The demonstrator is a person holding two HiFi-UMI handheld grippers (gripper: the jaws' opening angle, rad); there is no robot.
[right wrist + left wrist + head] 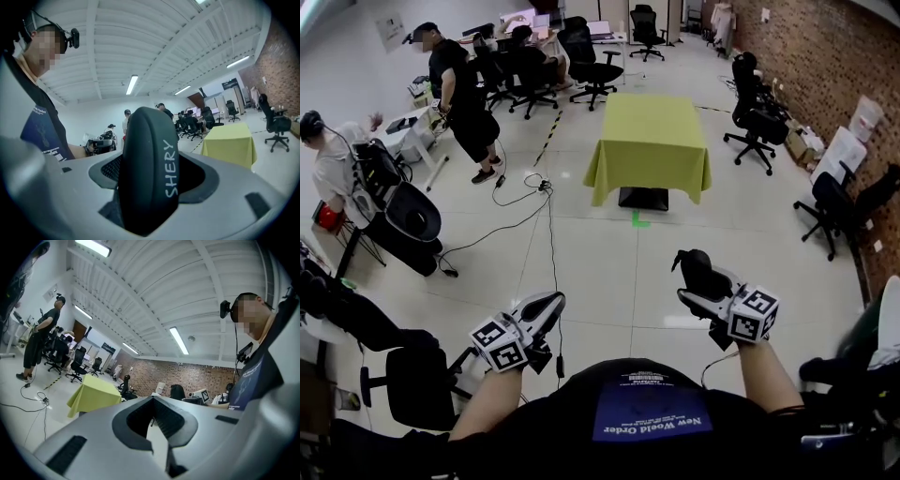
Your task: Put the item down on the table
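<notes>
A black oval case (147,173) printed with white letters stands upright between the jaws of my right gripper (151,197), which is shut on it. In the head view the case (701,267) and right gripper (692,281) hang at waist height over the floor, well short of the table. The table (649,131), draped in a yellow-green cloth, stands bare in the middle of the room; it shows as well in the right gripper view, the table (232,143) off to the right. My left gripper (546,305) is shut with nothing in it, its jaws meeting in the left gripper view (152,420).
Black office chairs (759,117) line the brick wall at right, and another chair (417,384) sits close at lower left. Cables (525,202) trail over the floor left of the table. Two people (459,94) stand by desks at far left.
</notes>
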